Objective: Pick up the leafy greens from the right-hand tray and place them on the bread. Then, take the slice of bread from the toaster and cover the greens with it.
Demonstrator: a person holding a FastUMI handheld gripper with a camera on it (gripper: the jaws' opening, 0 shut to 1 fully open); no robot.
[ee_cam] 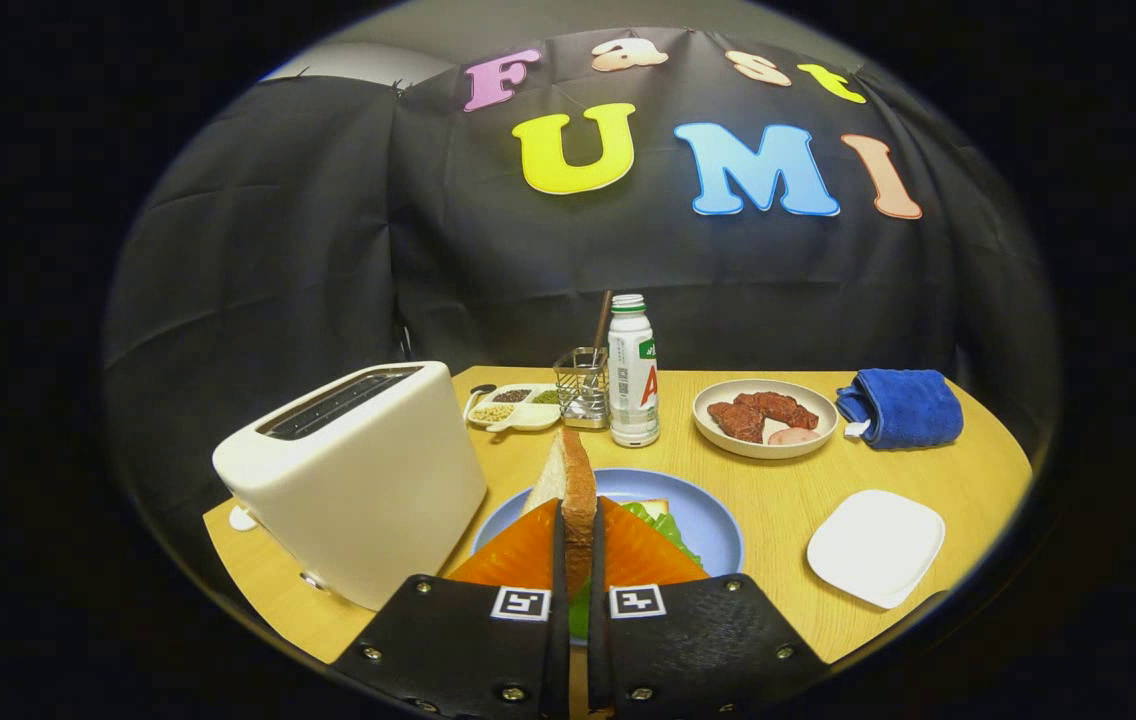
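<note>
Tongs [578,520] clench one bread slice [573,485] above one blue plate [713,525], seemingly over greens [663,525].

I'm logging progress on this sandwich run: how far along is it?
Done: the leafy greens lie on the blue plate, and the toaster slots look empty. In hand: the gripper is shut on the bread slice, held on edge above the plate. Left: laying it over the greens.

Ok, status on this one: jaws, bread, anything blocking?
Gripper shut on bread slice, held upright. Greens already on blue plate below. Toaster close beside, otherwise nothing blocking.
</note>
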